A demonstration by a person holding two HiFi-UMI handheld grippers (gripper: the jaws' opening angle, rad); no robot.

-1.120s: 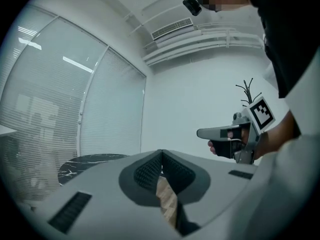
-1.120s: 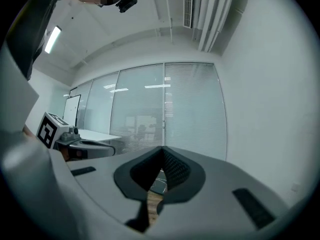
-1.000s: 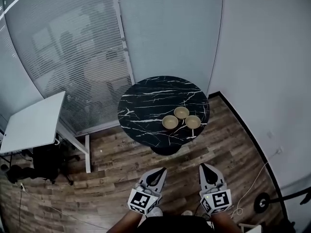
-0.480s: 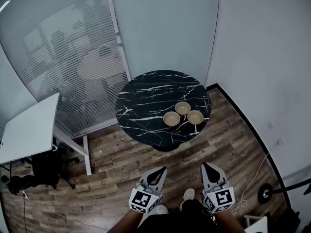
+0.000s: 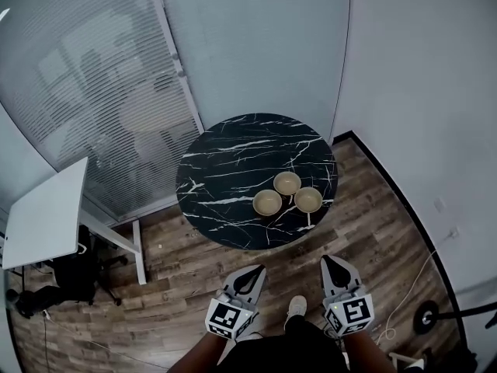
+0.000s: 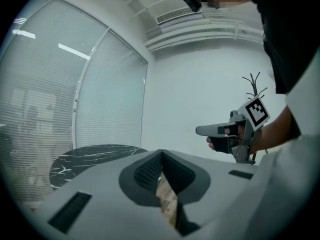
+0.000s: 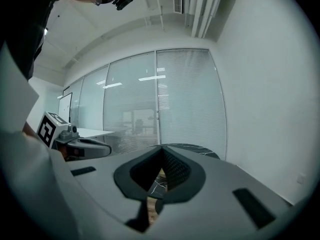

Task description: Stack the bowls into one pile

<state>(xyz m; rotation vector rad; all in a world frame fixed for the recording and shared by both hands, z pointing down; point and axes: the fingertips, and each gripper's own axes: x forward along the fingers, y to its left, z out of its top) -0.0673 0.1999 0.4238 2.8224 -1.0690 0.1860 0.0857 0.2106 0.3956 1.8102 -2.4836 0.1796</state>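
Note:
Three tan bowls stand close together on the right part of a round black marble table [image 5: 225,169]: one on the left [image 5: 267,202], one at the back [image 5: 286,183], one on the right [image 5: 308,199]. Both grippers are held low in the head view, over the wooden floor, well short of the table. My left gripper [image 5: 254,273] is shut and empty. My right gripper [image 5: 330,263] is shut and empty too. In the left gripper view the jaw tips [image 6: 161,154] meet, with the table [image 6: 92,156] beyond. In the right gripper view the jaws [image 7: 162,151] also meet.
A white desk [image 5: 43,216] stands at the left with dark gear beneath it. Glass walls with blinds [image 5: 93,92] rise behind the table, and a plain wall [image 5: 419,92] runs along the right. A cable [image 5: 415,282] lies on the floor at the right. A shoe [image 5: 295,309] shows between the grippers.
The view has moved toward the table: table and bowls sit lower and nearer in the head view. Both grippers keep their place low in the frame, still shut.

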